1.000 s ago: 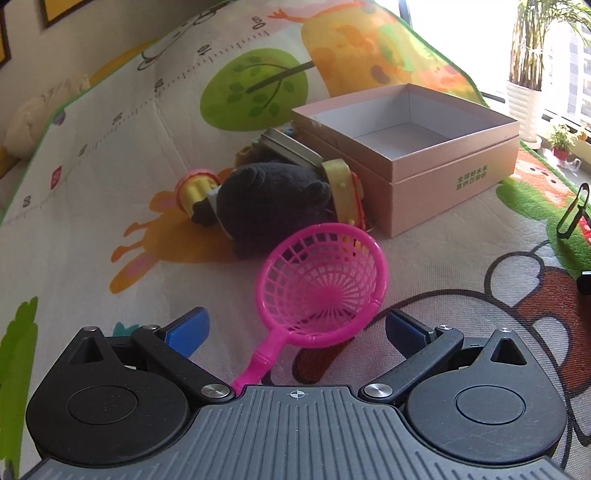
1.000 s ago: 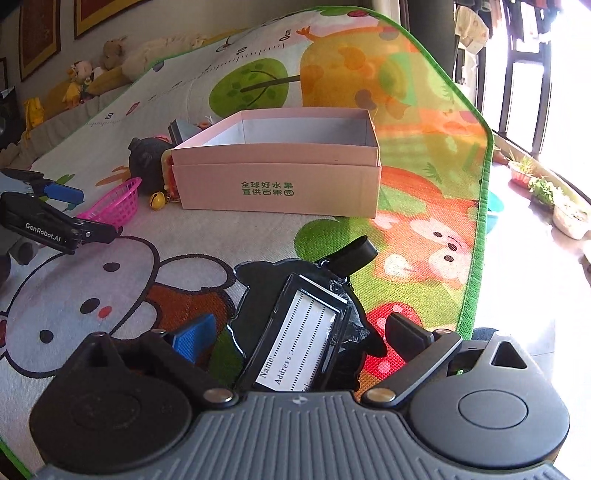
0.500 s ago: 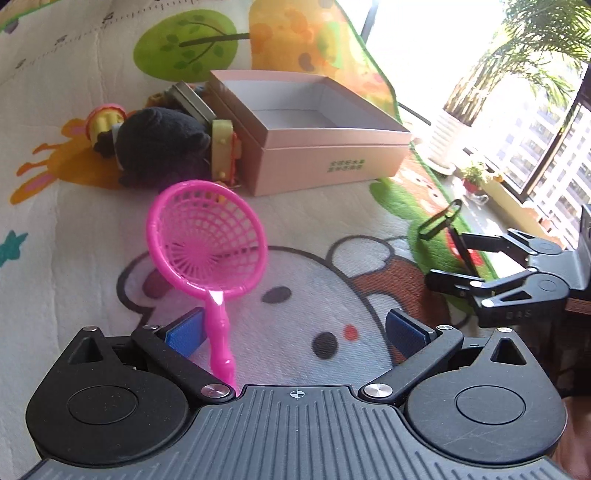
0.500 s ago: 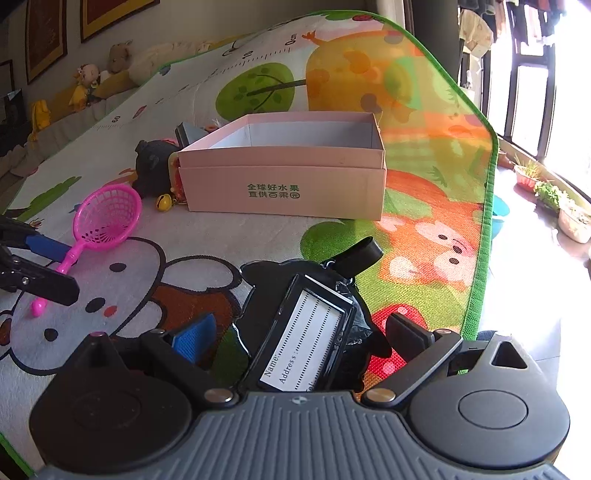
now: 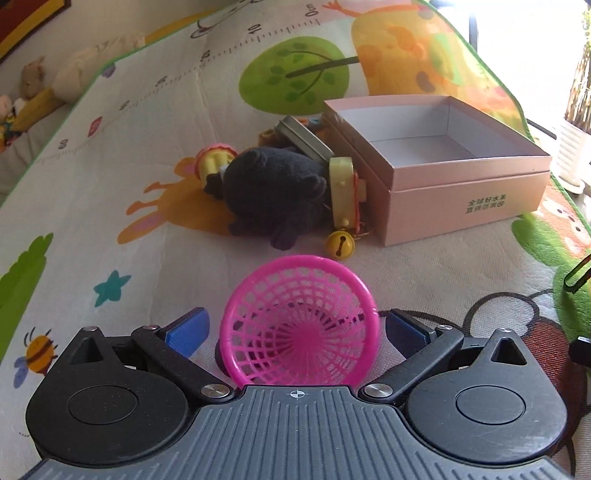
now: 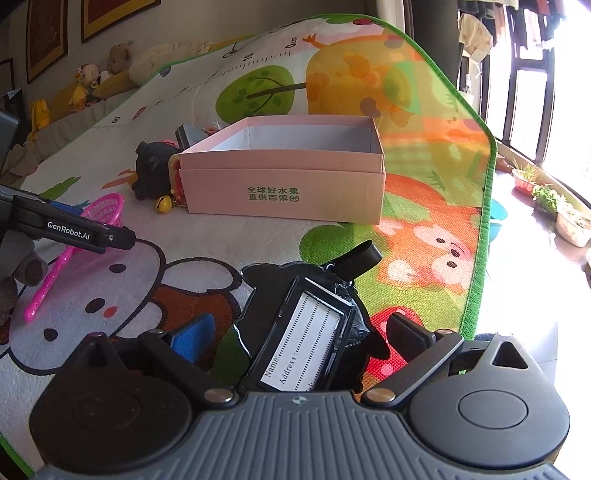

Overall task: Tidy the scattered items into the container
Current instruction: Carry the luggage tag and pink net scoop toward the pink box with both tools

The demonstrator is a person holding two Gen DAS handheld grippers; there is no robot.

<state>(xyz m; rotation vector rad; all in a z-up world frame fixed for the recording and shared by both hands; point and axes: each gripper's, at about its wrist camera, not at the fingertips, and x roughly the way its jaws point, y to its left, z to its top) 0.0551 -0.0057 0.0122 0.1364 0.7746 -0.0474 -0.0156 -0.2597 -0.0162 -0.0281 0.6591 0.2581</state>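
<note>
The wide-open left gripper (image 5: 295, 328) straddles a pink plastic mesh scoop net (image 5: 300, 322); the right gripper (image 6: 297, 336), equally wide, frames a black luggage tag (image 6: 306, 343); an open pink cardboard box (image 6: 284, 177) sits ahead.

A cartoon-printed play mat (image 6: 424, 155) covers the floor, with a green edge, a green tree (image 5: 295, 75), a printed ruler scale (image 5: 162, 79) running toward the far left, a small bee (image 5: 37, 350) at the near left and a teal star (image 5: 110, 286). Far left, along the wall, several soft toys (image 6: 88, 83) sit in a row beside a pale cushion (image 6: 162, 55). Framed pictures (image 6: 110, 14) hang on the wall above them. On the right, potted plants (image 6: 546, 194) stand on the sunlit floor by the window (image 6: 532, 74).
</note>
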